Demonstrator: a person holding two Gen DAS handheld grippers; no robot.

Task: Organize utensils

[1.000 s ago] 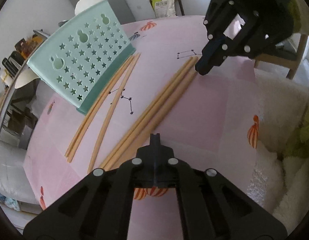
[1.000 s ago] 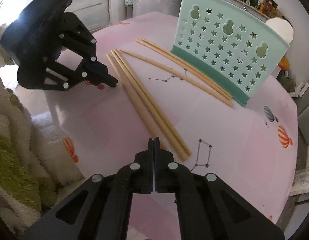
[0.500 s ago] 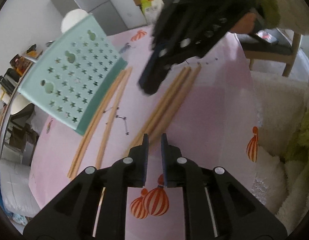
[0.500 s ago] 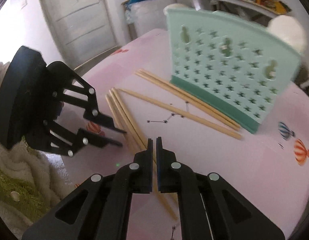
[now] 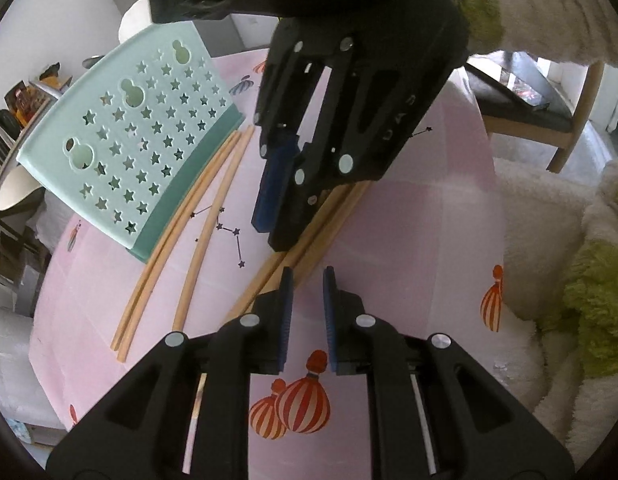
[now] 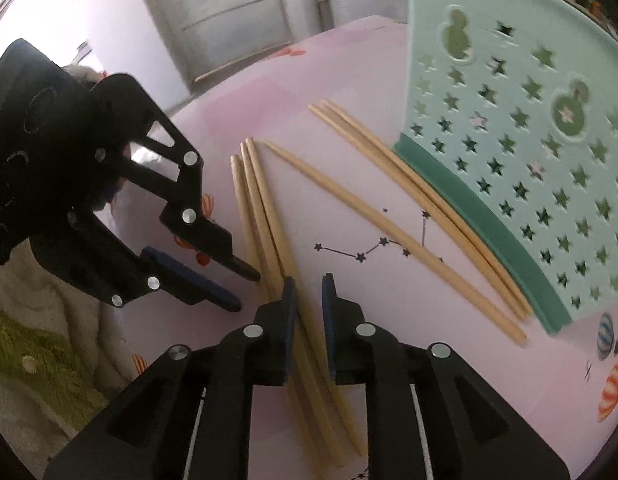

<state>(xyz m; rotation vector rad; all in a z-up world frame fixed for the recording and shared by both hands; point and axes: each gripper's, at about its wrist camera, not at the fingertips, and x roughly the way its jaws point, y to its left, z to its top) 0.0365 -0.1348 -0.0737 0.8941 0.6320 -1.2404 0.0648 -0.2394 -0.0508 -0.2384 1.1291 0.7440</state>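
- Chopsticks: six slender wooden sticks, pale tan, smooth, tapering to points, all lying flat on the table.
- Bundle of three chopsticks (image 6: 265, 216) lies side by side, touching, running up from between the right gripper's fingers; in the left wrist view the same bundle (image 5: 329, 216) passes under the right gripper.
- Single chopstick (image 6: 389, 232) lies apart, slanting between the bundle and the holder.
- Pair of chopsticks (image 6: 421, 196) lies right along the foot of the holder, touching or nearly so; cannot tell which.
- Right gripper (image 6: 308, 292): black, angular plastic linkage with silver pivot pins and flat blue pads. Jaws opening, a narrow gap; the bundle runs through the gap, pads not pressing on it.
- Left gripper (image 5: 306, 280): same build. Jaws a little apart and opening, nothing between them but tablecloth; tips near the bundle's end.
- Utensil holder (image 6: 521, 128): mint-green plastic, curved wall punched with star and gourd-shaped holes, darker green base band. Stands tilted in both views.
- Tablecloth (image 5: 409, 240): smooth pink, printed with striped orange balloons and thin black constellation lines.
- Fluffy cream and olive-green sleeve (image 6: 37, 344) behind the left gripper.
- Wooden chair (image 5: 557, 120) with a dark seat beyond the table edge.
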